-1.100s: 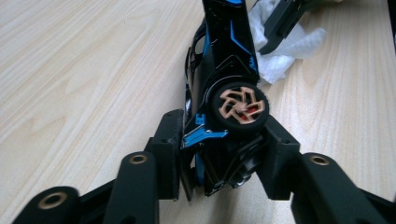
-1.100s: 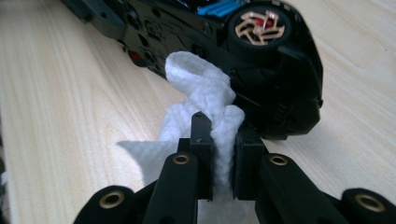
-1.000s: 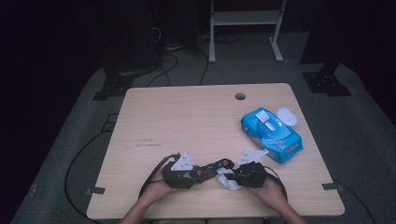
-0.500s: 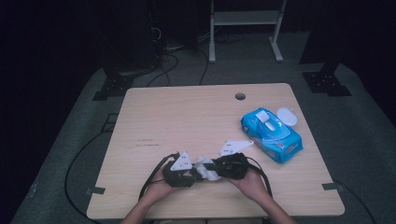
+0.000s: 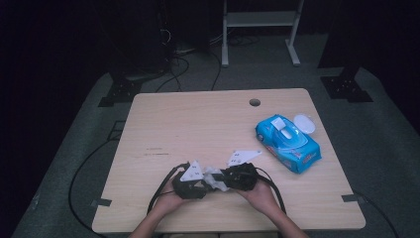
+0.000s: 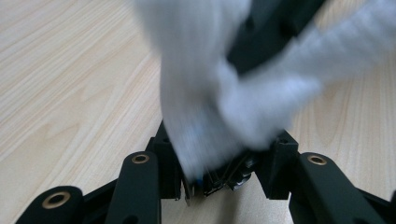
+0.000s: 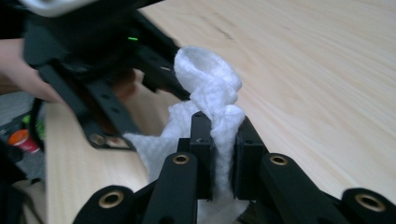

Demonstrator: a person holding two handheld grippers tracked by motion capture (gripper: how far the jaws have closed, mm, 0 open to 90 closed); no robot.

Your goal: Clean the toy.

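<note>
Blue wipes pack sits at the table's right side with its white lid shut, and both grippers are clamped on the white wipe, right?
Not quite: the white lid is flipped open beside the blue wipes pack, as the high view shows. The rest holds: the pack lies at the right of the light wooden table, and the left gripper and right gripper both clamp the white wipe.

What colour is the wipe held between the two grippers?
White, with a fine quilted texture; the wipe shows best in the right gripper view.

In the left gripper view the white wipe (image 6: pixel 219 93) is blurred and cut off by the top edge, hiding the left gripper's (image 6: pixel 219 179) fingertips; in the high view, near the bench's (image 5: pixel 198 124) front edge, it shows too small to make out; the blue pack's (image 5: pixel 289 144) print is unreadable.
</note>
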